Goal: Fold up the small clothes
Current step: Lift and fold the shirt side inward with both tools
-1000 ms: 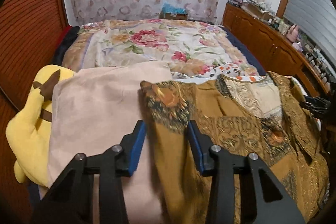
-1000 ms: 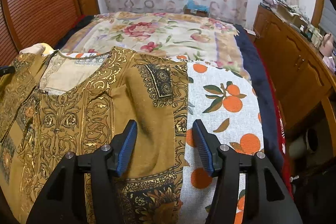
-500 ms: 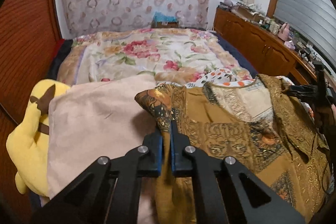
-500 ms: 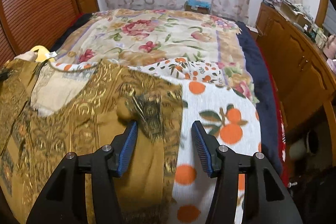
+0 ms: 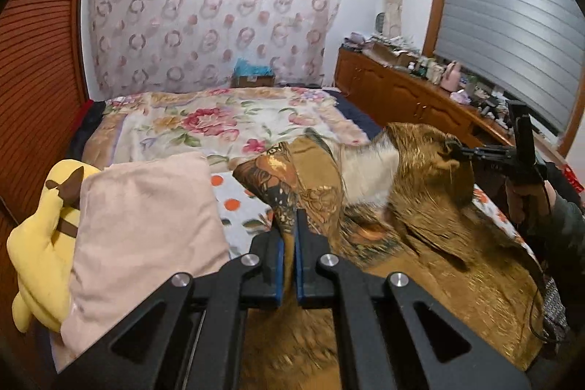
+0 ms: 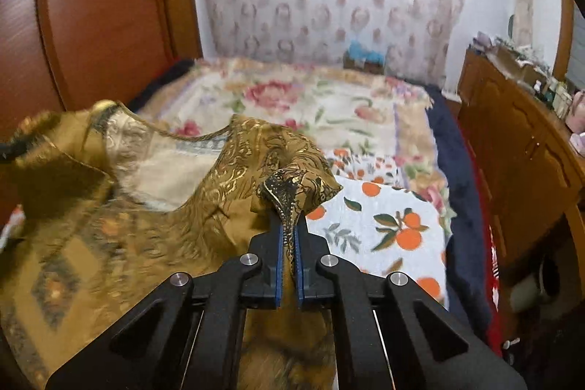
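A golden-brown patterned top (image 5: pixel 420 236) hangs lifted above the bed, its pale lining showing at the neck. My left gripper (image 5: pixel 289 233) is shut on one sleeve end. My right gripper (image 6: pixel 289 236) is shut on the other sleeve end; the top (image 6: pixel 128 225) spreads to its left there. The right gripper also shows at the right of the left wrist view (image 5: pixel 457 148), pinching the cloth, with the person's hand behind it.
A white cloth with an orange-fruit print (image 6: pixel 387 225) covers the near bed; a floral blanket (image 5: pixel 219 123) lies beyond. A pink pillow (image 5: pixel 146 236) and yellow plush (image 5: pixel 40 243) sit left. A wooden dresser (image 5: pixel 402 94) runs along the right. A red-brown wooden wall panel (image 6: pixel 102 6) stands left.
The left gripper shut on its sleeve a second ago; the right gripper shut on the other sleeve just now. Both have lifted the top off the bed.
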`<state>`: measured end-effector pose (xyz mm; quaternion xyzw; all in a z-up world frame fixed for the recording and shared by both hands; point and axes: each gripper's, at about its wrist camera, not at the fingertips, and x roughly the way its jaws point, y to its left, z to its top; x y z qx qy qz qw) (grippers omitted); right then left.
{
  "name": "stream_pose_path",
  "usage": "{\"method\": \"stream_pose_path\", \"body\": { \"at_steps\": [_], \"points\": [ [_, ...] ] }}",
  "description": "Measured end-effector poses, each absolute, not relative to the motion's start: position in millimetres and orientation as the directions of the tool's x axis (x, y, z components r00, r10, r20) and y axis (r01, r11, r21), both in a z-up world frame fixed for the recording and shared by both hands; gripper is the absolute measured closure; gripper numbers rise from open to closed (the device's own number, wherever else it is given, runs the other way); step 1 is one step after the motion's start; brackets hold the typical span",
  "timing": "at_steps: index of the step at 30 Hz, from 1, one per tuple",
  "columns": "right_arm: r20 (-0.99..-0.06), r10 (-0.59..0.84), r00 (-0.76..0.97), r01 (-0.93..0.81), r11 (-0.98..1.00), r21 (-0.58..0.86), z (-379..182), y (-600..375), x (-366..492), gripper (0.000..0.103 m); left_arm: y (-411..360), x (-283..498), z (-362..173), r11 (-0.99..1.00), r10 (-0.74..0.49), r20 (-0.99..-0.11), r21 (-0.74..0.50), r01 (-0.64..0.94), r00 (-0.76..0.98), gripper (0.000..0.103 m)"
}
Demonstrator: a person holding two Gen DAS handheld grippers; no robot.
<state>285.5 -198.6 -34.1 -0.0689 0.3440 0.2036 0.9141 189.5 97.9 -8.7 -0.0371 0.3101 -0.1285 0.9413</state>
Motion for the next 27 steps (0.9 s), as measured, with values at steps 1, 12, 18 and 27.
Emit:
{"method": "stream_pose_path", "body": {
  "at_steps": [1,12,18,27],
  "points": [
    [-0.639,0.334,0.693,-0.421,0.907,0.017,-26,-201,272,0.101,97,181,-6,0.964,-0.265,-0.570,-0.148,0.220,0.778,0.101],
    [-0.608,0.379,0.697,-0.422,0.903,0.079,-7,-251,123,0.101,114,53,-2,0.974,-0.225,-0.533,-0.153,0.168,0.816,0.101],
    [-0.634,0.383,0.672,-0.421,0.901,0.099,-12,-271,57,0.101,118,-9,-12,0.971,-0.229,-0.546,-0.185,0.151,0.806,0.101],
    [-0.701,0.368,0.610,-0.416,0.902,0.112,-35,-279,18,0.101,97,-36,-21,0.979,-0.201,-0.606,-0.108,0.170,0.770,0.100]
  ]
}}
